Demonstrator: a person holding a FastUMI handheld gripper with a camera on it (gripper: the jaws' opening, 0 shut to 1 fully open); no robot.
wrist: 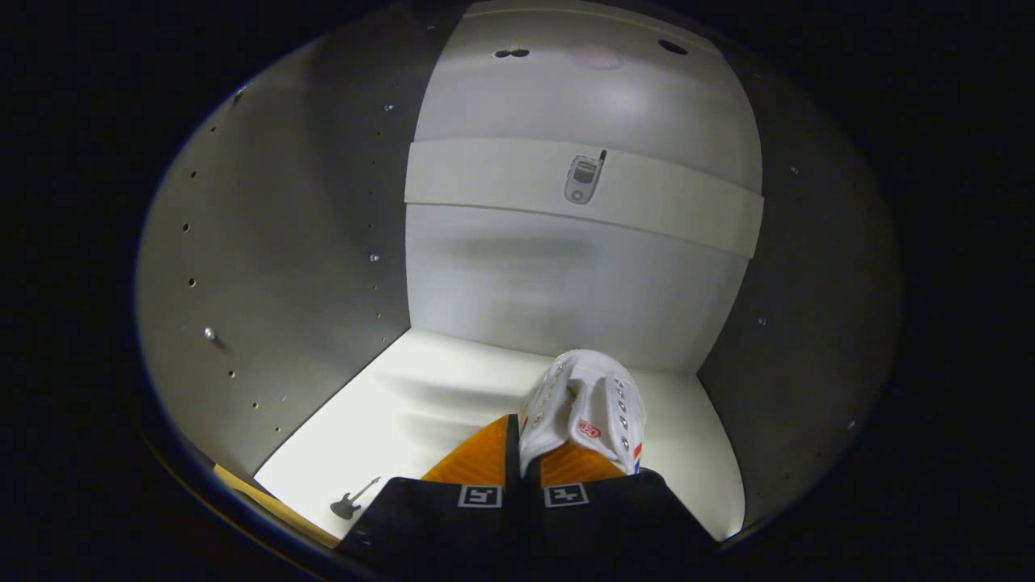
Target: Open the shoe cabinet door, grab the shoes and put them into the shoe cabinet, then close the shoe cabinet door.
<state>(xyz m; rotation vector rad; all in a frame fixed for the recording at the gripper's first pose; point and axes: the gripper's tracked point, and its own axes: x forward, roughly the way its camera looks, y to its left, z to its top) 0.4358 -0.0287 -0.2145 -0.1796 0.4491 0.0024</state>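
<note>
The gripper [524, 453] has its 2 fingers drawn together, clamped on the collar of a white canvas sneaker [586, 408], whose toe points ahead toward the back panel. The sneaker sits low over the white shelf floor [404, 412] inside the shoe cabinet [283, 242], right of the floor's middle. A small guitar sticker [352, 501] lies on the floor's near left corner. A phone sticker [584, 178] marks the horizontal rail [485, 178] across the back.

Brightly lit on the cabinet floor [420, 404], dimmer up the side walls [283, 242]. Soft shadow bands across the back panel [566, 275]. Strong fisheye bending throughout; reasonably sharp.
</note>
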